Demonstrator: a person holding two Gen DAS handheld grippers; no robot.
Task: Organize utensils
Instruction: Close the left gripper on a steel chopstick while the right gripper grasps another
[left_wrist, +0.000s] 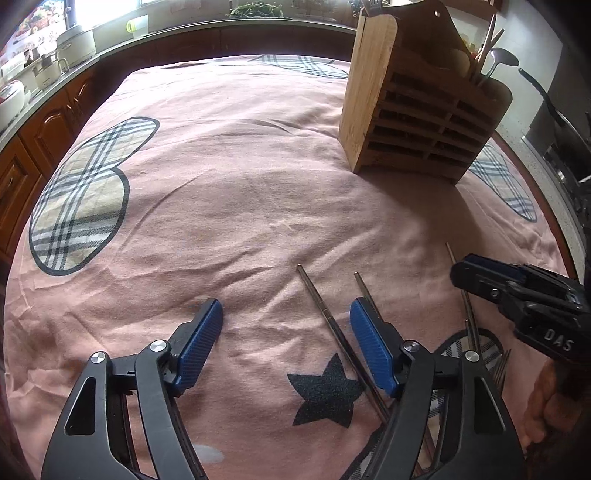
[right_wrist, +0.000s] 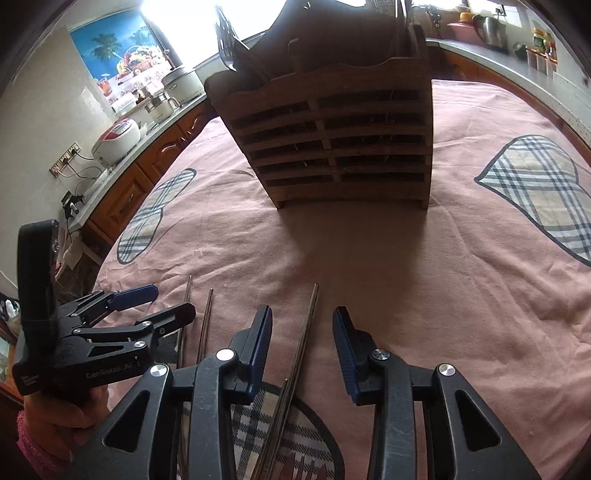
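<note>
Metal chopsticks (left_wrist: 321, 302) lie on the pink cloth, two near my left gripper's right finger. My left gripper (left_wrist: 286, 314) is open and empty, low over the cloth; it also shows in the right wrist view (right_wrist: 155, 306). My right gripper (right_wrist: 302, 325) is open, with a pair of chopsticks (right_wrist: 308, 325) lying between its fingers on the cloth; in the left wrist view it shows at the right edge (left_wrist: 480, 277). Two more chopsticks (right_wrist: 205, 325) lie to its left. Fork tines (right_wrist: 306, 469) show at the bottom. A wooden utensil holder (left_wrist: 417, 110) (right_wrist: 332, 140) stands at the far side with utensils in it.
The table is covered by a pink cloth (left_wrist: 221, 184) with plaid hearts and a black star (left_wrist: 325, 391). Kitchen counters with appliances (right_wrist: 118, 140) and wooden cabinets (left_wrist: 48, 129) surround the table.
</note>
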